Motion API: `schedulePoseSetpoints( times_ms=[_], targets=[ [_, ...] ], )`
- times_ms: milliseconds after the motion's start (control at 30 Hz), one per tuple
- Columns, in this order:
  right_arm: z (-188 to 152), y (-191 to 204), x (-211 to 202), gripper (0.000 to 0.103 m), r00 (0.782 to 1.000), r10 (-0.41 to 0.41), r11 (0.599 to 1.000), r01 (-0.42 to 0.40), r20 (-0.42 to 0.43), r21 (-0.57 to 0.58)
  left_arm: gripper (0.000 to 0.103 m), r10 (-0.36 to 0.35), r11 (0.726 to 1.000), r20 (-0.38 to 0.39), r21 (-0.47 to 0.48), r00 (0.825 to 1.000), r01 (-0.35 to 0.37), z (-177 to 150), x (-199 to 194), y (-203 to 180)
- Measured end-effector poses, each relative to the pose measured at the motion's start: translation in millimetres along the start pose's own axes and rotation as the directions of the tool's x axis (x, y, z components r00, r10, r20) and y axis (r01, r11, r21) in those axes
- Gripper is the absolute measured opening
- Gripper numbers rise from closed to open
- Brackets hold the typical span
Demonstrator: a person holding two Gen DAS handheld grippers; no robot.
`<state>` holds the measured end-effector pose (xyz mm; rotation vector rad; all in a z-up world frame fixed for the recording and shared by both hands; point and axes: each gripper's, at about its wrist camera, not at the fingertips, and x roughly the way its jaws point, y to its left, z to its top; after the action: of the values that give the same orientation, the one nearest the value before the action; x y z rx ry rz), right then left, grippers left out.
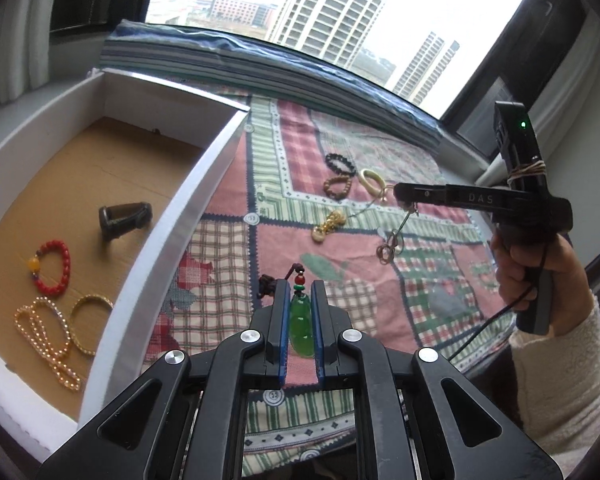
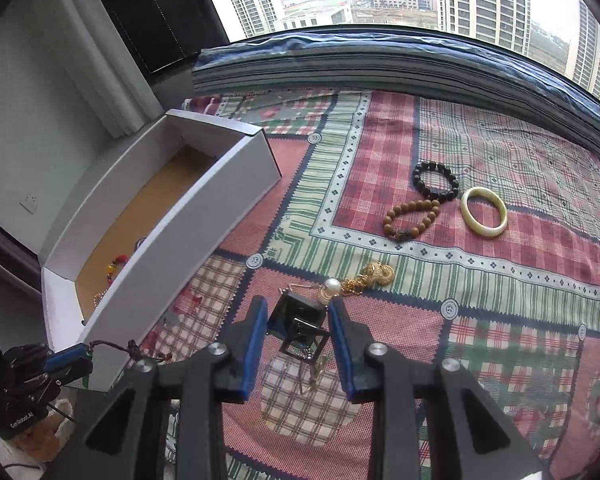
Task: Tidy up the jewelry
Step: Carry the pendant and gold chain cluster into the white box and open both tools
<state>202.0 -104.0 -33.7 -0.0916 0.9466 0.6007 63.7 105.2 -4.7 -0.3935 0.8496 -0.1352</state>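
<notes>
My left gripper (image 1: pixel 301 286) is shut on a green jade pendant (image 1: pixel 300 324) with a red bead and brown cord, and holds it over the quilt just right of the white box (image 1: pixel 204 216). The right wrist view shows my right gripper (image 2: pixel 297 303) with a black square-framed pendant (image 2: pixel 300 326) spanning the gap between its blue pads. In the left wrist view the right gripper (image 1: pixel 400 194) is in a person's hand, with a thin chain (image 1: pixel 392 244) dangling from its tip. The box holds a red bead bracelet (image 1: pixel 54 266), golden bead strands (image 1: pixel 48 332) and a dark metal piece (image 1: pixel 124 220).
On the patchwork quilt (image 2: pixel 500 360) lie a black bead bracelet (image 2: pixel 436 182), a brown wooden bead bracelet (image 2: pixel 410 220), a cream bangle (image 2: pixel 484 211) and a gold charm with a pearl (image 2: pixel 374 274). A folded blue blanket (image 2: pixel 420 64) lies along the window behind.
</notes>
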Motion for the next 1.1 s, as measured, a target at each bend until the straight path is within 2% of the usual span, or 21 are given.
schedulePoseSetpoints(
  times_ms=[233, 400, 500, 633, 767, 967, 1100],
  targets=[
    [17, 56, -38, 0.032, 0.995, 0.076, 0.992, -0.069, 0.066, -0.102, 0.008, -0.008, 0.999, 0.084, -0.041, 0.996, 0.012, 30, -60, 19],
    [35, 116, -52, 0.032, 0.977, 0.185, 0.969, -0.162, 0.11, -0.187, 0.008, 0.105, 0.993, 0.188, -0.079, 0.976, -0.092, 49, -102, 51],
    [47, 158, -47, 0.032, 0.961, 0.254, 0.944, -0.222, 0.108, -0.245, 0.008, 0.172, 0.981, 0.207, -0.121, 0.963, -0.149, 56, -109, 79],
    [58, 208, -18, 0.032, 0.947, 0.317, 0.914, -0.292, 0.046, -0.282, 0.008, 0.287, 0.949, 0.18, -0.187, 0.941, -0.254, 60, -95, 127],
    [57, 246, 26, 0.032, 0.943, 0.331, 0.897, -0.324, -0.028, -0.3, 0.008, 0.359, 0.91, 0.103, -0.261, 0.928, -0.323, 54, -70, 178],
    [47, 278, 113, 0.032, 0.947, 0.264, 0.895, -0.311, -0.183, -0.319, 0.008, 0.425, 0.859, 0.002, -0.315, 0.905, -0.402, 42, -35, 228],
    [36, 285, 155, 0.033, 0.953, 0.192, 0.901, -0.265, -0.234, -0.343, 0.01, 0.449, 0.836, -0.045, -0.331, 0.892, -0.438, 36, -19, 247]
  ],
)
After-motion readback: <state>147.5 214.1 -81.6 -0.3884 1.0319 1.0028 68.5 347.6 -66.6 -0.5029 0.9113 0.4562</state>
